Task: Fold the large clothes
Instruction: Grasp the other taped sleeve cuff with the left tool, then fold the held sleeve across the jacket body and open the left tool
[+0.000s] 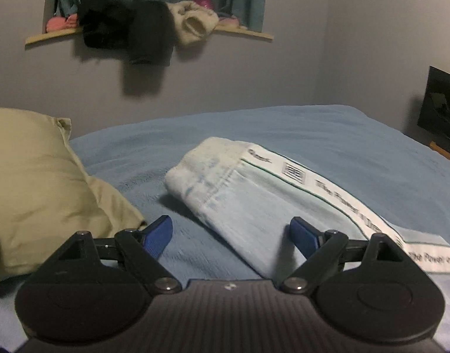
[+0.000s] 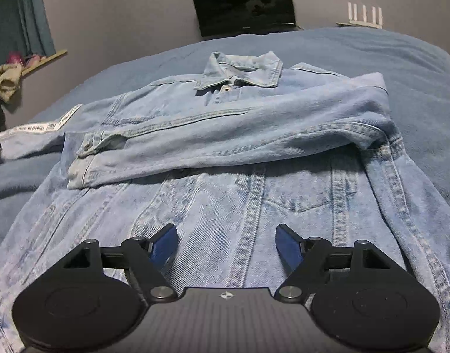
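Grey walls close in a bedroom, and a blue bed (image 2: pixel 372 58) carries the work: a pale denim jacket (image 2: pixel 225 194) laid flat with its collar (image 2: pixel 242 70) at the far end from the right gripper (image 2: pixel 226 242). One sleeve (image 2: pixel 225 135) is already folded across the chest, its cuff ending toward the left of the right wrist view. The other sleeve (image 1: pixel 254 206) is not yet folded; it runs out sideways past the body, and the left wrist view shows it directly ahead of the left gripper (image 1: pixel 231 235), its long axis slanting from the lower right up to a cuff end at the upper left. That sleeve lies between and just beyond the left jaws, which are spread wide with nothing in them; the right-hand finger stands over the cloth and the left-hand one over bare bed. The right jaws are also spread and empty, hovering low over the jacket's lower front panel, with a vertical seam running between them. By my judgement the left hand is the nearer one for the loose sleeve, and the move turns on reaching forward and up-left toward the cuff. A white tape (image 1: pixel 328 188) runs along the sleeve, printed with what reads as "The Power of", the rest blurred or cut off, plus a small dark block mark. A beige pillow (image 1: pixel 33 191) sits left of the sleeve, a dark screen (image 2: pixel 244 7) leans at the far wall, and clothes (image 1: pixel 131 26) pile on a ledge.
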